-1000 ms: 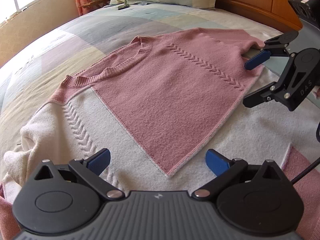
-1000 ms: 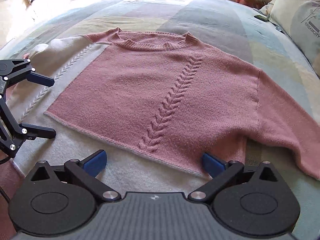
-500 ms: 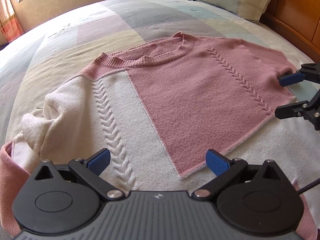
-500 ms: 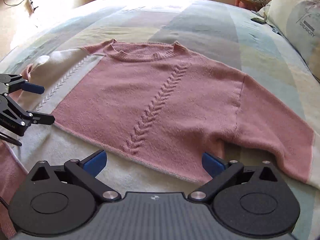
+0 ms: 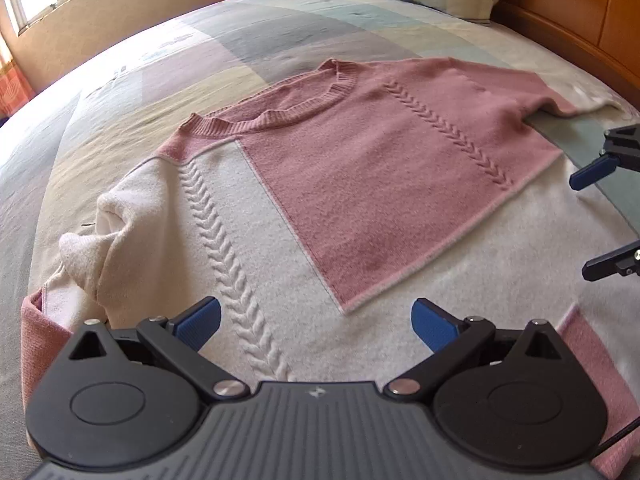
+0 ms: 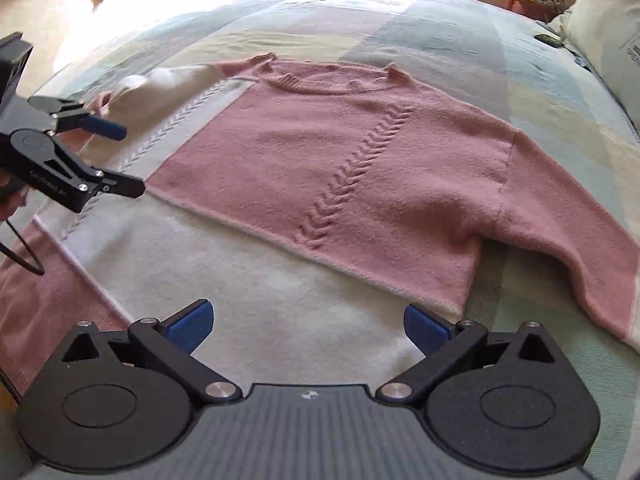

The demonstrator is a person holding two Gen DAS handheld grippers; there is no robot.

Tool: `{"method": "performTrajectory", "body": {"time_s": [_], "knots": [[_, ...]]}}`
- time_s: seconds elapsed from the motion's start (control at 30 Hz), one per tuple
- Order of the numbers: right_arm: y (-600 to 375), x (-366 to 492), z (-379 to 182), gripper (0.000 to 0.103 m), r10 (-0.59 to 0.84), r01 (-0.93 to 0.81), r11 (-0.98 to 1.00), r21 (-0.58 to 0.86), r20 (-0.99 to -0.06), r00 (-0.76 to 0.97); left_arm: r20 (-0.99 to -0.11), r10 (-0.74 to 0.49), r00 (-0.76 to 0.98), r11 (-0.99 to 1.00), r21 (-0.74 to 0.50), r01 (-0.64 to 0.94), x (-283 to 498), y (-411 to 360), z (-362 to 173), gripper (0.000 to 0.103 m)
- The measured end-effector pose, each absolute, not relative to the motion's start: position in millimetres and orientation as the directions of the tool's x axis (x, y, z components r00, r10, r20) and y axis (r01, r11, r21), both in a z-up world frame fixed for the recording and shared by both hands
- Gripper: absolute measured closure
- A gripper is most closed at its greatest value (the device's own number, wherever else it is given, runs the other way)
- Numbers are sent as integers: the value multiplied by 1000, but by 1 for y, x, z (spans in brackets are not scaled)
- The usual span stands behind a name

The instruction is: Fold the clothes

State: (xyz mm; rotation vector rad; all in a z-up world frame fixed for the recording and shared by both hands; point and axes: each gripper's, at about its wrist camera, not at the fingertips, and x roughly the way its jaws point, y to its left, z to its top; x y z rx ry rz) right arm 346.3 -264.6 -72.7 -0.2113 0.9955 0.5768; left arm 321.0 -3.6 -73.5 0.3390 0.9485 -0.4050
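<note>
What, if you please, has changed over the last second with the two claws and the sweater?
The right claw has drawn back from the sweater's pink side edge and now hangs open beside it, clear of the knit. The left claw has pulled back too, so its view takes in the bunched white sleeve. Both claws stayed open; nothing was gripped. The sweater lies flat on the bed as before.

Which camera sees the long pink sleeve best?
The right wrist view shows it best: the pink sleeve lies spread out flat across the bed, visible from shoulder almost to cuff. The left wrist view shows the same sleeve only far off and squashed near the edge, so its shape is hard to see.
</note>
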Motion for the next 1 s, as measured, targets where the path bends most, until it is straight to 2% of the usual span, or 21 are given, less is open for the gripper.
{"method": "performTrajectory", "body": {"time_s": [0.1,0.23,0.33,0.47,0.57,0.8,0.9,1.0], "knots": [[-266,317,-90,0,346,-582,812,43,-839,421,-866,-194,461,845,91,526,288,-2,-83,2],[-291,292,-91,0,346,-579,814,44,-837,424,-899,-188,397,877,28,479,256,15,-84,2],[-290,284,-82,0,315,-620,784,11,-868,383,-900,-162,404,888,45,457,243,18,-77,2],[-271,286,-71,0,348,-659,752,15,-858,378,-870,-209,447,823,91,561,233,0,-71,2],[-256,284,-79,0,375,-688,725,34,-857,353,-881,-228,415,771,97,630,227,-14,-82,2],[-283,247,-86,0,350,-719,695,-4,-872,343,-937,-188,296,834,7,551,185,18,-86,1],[-284,238,-80,0,327,-746,666,-18,-892,313,-928,-199,317,839,6,544,186,16,-76,2],[-267,238,-73,0,386,-760,650,5,-864,324,-908,-206,365,829,37,559,201,3,-79,2]]}}
